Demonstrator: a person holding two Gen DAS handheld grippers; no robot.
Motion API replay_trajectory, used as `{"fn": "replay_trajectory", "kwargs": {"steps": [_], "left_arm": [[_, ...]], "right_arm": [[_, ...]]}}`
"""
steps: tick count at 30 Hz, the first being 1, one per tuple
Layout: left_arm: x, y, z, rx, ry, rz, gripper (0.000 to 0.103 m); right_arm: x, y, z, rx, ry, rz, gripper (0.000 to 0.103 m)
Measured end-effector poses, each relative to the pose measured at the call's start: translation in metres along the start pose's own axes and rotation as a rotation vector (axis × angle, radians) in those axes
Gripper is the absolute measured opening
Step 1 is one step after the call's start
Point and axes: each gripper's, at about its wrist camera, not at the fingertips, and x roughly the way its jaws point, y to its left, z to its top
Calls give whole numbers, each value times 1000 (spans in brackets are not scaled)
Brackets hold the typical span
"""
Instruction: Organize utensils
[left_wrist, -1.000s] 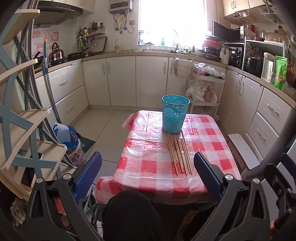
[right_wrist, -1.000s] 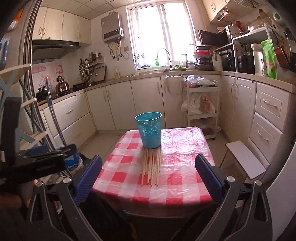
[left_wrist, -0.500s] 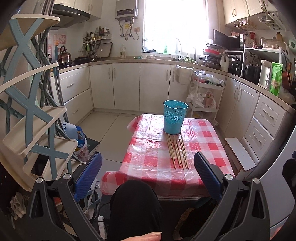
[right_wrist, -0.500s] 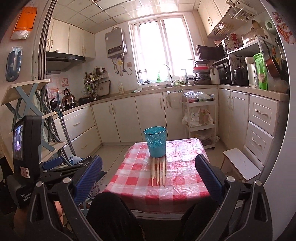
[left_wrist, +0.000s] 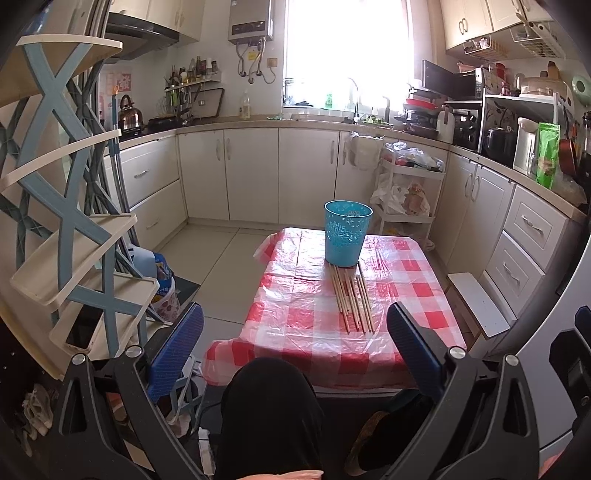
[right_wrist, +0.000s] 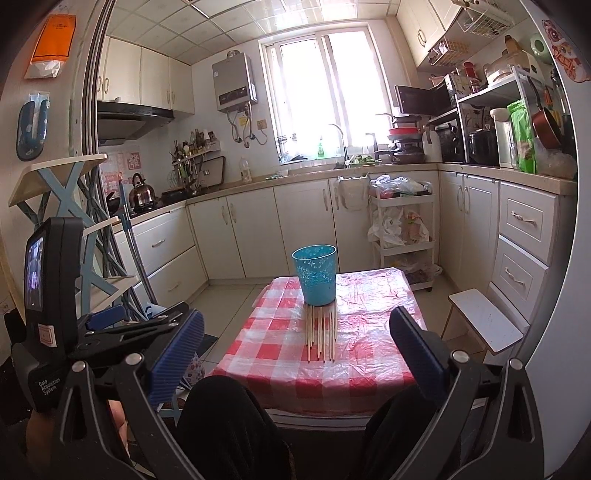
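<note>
Both claws held wide and empty, well back from a small table set with chopsticks and a blue basket.

The left gripper (left_wrist: 295, 347) has its blue pads spread far apart with nothing between them; so does the right gripper (right_wrist: 297, 354). Ahead of both, past the person's dark-clad knees (left_wrist: 269, 413), stands the table under a red-and-white checked cloth (left_wrist: 295, 325). A row of wooden chopsticks (left_wrist: 352, 297) lies flat on it, roughly side by side, straight ahead of the left claw's opening and slightly toward its right finger; from the right claw they sit just left of centre (right_wrist: 320, 332). Their far ends touch or reach just under the turquoise perforated basket (left_wrist: 347, 232), which stands upright beyond them. The left gripper's body shows at the right claw's lower left (right_wrist: 122, 332). A blue-and-cream shelf rack (left_wrist: 74, 229) stands to the left claw's left.
</note>
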Motion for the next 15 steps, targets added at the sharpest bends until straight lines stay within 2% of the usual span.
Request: {"fn": "replay_trajectory", "kwargs": {"steps": [15], "left_arm": [[3,-2,0,2,6,5,95]], "right_arm": [[4,4,1,10,15,5,96]]}}
